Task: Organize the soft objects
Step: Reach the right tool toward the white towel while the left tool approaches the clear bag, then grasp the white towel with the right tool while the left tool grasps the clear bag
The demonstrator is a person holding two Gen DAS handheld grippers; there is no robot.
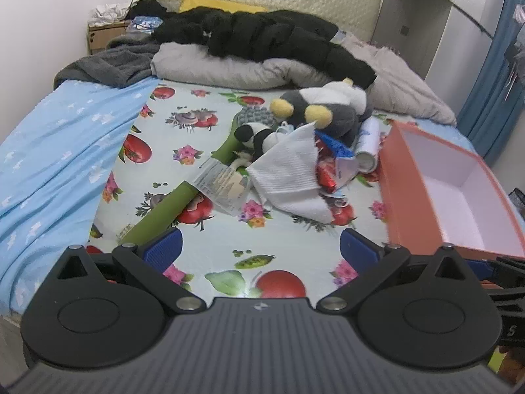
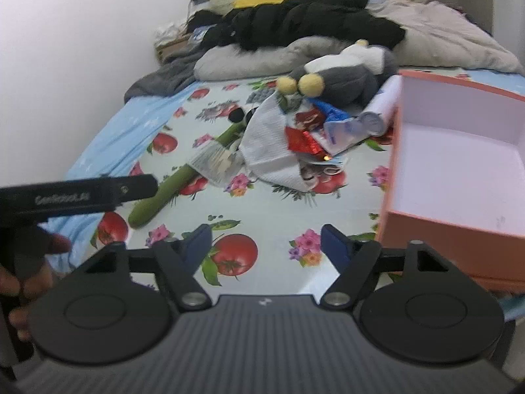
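1. Both grippers hang over the near end of a bed: the left gripper (image 1: pixel 259 248) has its blue pads spread wide with nothing between them, and the right gripper (image 2: pixel 265 241) also stands open and empty, its pads a little closer together.
2. Far left, a light blue sheet (image 1: pixel 55 151) lies bunched along the edge of the fruit-and-flower printed cloth (image 1: pixel 272 239).
3. Next, a long green tube (image 1: pixel 164 210) lies slanted across the cloth, its near end just beside the left gripper's left pad.
4. In the middle sits a heap: a small black-and-white plush (image 1: pixel 254 136), a white cloth (image 1: pixel 292 177), red wrappers (image 1: pixel 326 172), and behind them a grey plush with yellow feet (image 1: pixel 328 106).
5. Just right of the heap lies a white can (image 1: pixel 367 144).
6. Far right, an open orange box (image 1: pixel 423 207) with a white inside stands beside the right gripper.
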